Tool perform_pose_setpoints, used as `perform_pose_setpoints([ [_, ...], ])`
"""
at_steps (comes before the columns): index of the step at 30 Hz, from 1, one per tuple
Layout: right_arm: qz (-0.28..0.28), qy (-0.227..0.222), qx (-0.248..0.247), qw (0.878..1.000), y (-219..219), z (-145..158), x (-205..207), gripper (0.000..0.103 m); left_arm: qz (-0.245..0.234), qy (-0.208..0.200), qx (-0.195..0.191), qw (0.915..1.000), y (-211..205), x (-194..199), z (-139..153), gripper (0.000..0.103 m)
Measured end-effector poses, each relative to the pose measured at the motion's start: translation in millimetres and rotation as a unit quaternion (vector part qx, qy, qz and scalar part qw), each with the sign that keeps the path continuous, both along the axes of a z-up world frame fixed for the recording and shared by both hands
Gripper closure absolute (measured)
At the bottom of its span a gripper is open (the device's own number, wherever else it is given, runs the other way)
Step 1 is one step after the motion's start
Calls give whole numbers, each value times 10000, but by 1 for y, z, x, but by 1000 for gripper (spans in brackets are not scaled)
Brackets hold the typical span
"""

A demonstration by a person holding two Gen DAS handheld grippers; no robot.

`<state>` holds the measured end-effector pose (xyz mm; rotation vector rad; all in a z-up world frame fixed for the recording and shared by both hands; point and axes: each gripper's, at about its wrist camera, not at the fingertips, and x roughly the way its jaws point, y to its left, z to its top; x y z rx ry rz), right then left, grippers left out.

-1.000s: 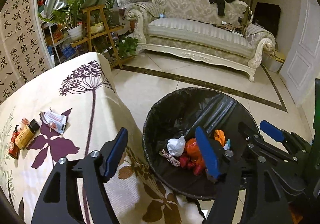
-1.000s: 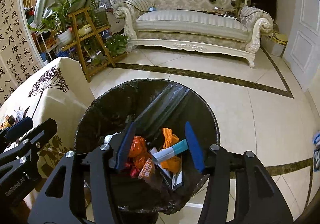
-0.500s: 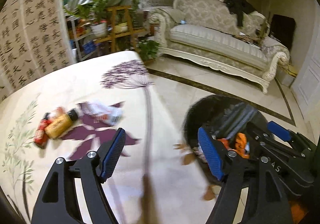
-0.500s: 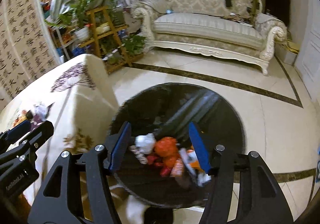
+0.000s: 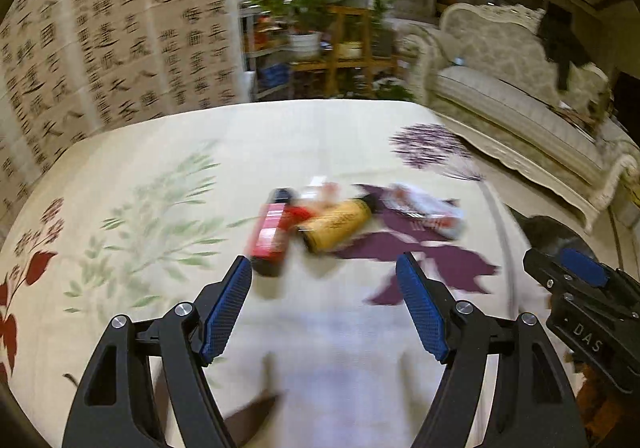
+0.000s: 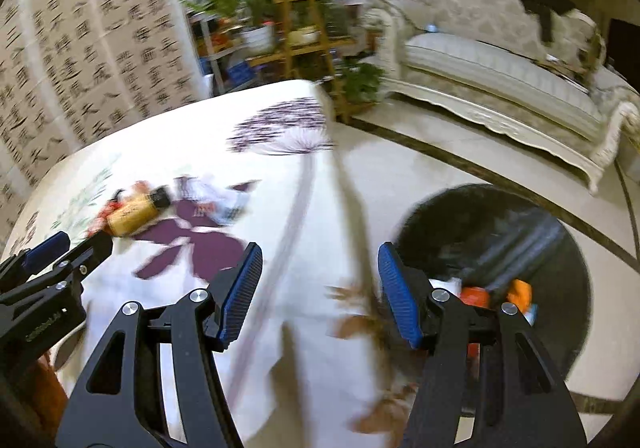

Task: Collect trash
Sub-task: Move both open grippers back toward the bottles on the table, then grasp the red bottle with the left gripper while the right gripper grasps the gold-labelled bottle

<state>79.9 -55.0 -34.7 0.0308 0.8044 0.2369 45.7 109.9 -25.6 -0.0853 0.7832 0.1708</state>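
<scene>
We are holding the left gripper (image 5: 324, 284) spread wide and empty, aiming at the yellow bottle (image 5: 338, 224) — a red can (image 5: 272, 234) touching one side, a crumpled wrapper (image 5: 424, 210) just beside the other. The right gripper (image 6: 320, 284) is gaping too, carrying nothing. Well apart from the bottle, the black-lined bin (image 6: 532, 232) is holding orange and white scraps.

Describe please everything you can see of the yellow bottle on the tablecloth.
The yellow bottle is a small cylinder with a dark cap and dark print, unreadable in the blur. It looks like plastic. It lies on its side on the floral tablecloth, cap toward the crumpled white wrapper. A red tube lies against its other side. No gripper touches it; the open left gripper hovers nearer the camera.
</scene>
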Motion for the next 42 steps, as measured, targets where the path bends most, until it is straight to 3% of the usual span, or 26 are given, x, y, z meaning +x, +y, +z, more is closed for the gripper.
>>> perform_pose_setpoints([
  [9, 612, 8, 47, 9981, 89, 8, 11, 44, 651, 58, 11, 9979, 68, -15, -6, 31],
  [18, 593, 83, -38, 9982, 138, 3, 33, 40, 848, 20, -23, 9964, 103, -16, -5, 31],
  [30, 467, 378, -327, 9977, 126, -15, 35, 41, 689, 53, -250, 9973, 105, -7, -11, 31],
  [32, 515, 356, -381, 9973, 128, -14, 35, 43, 635, 53, -264, 9976, 102, -5, -10, 31],
  [40, 779, 417, -461, 9950, 133, -16, 37, 80, 449, 47, -302, 9985, 88, 1, -8, 31],
  [42, 821, 398, -456, 9948, 132, -16, 35, 80, 404, 68, -331, 9986, 85, 3, -9, 31],
])
